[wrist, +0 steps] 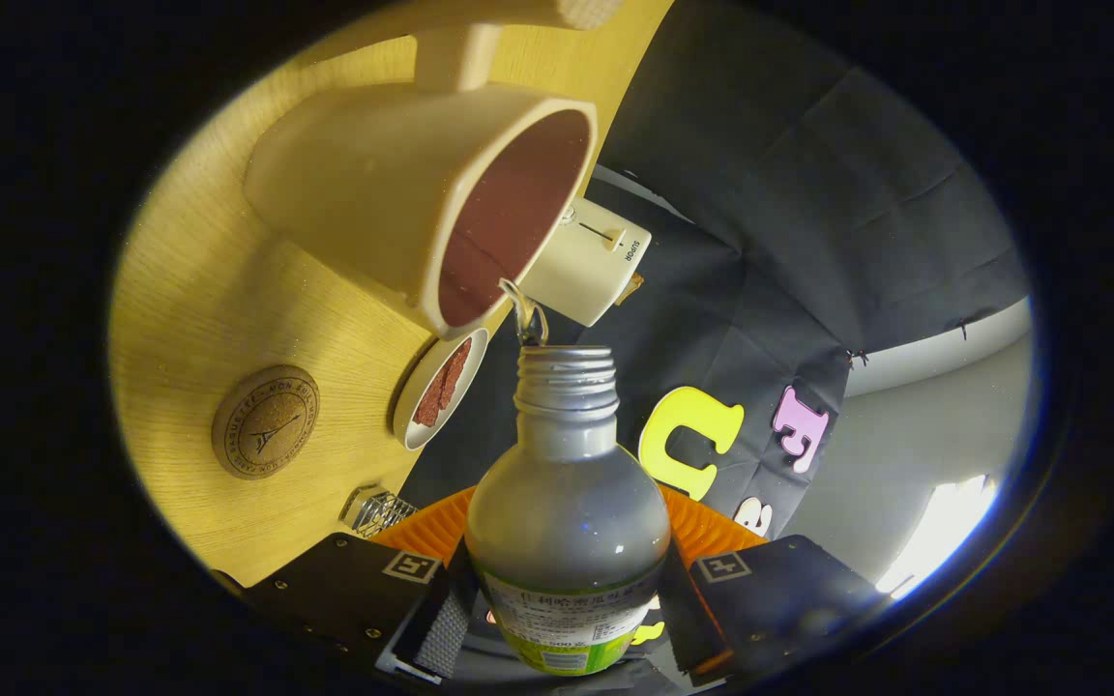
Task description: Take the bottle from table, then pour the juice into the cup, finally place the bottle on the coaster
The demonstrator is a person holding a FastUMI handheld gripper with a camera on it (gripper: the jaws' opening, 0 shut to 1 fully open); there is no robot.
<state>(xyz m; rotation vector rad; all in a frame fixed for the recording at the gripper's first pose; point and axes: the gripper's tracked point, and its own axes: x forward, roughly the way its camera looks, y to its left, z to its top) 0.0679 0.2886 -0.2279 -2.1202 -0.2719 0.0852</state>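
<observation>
Now, line by line:
Surroundings: wooden counter (199,290) fills the side beyond the tongs; the black cloth wall of the booth stands past its edge.
Cup: cream cup (393,193) with a handle sits on the counter well ahead of the tongs, its mouth turned toward the bottle neck; the inside looks dark reddish.
Coaster: round cork coaster (265,421) lies flat on the counter, apart from the cup and nearer the tongs, with nothing on it.
Small dish: white dish (441,389) holding something reddish brown rests just under the cup's rim, between cup and coaster.
White box: cream-coloured device (588,261) with a slot stands just behind the cup's rim.
Metal thing: small wire item (378,510) at the counter's near edge; too small to name.
Bottle: clear uncapped bottle (567,503) with a green label sits between the fingers, its threaded neck pointing at the cup's lip.
Juice: thin clear stream (524,314) runs from the bottle mouth to the cup's rim.
Tongs: tongs (567,609) are clamped narrow, both fingers pressing the bottle's body.
</observation>
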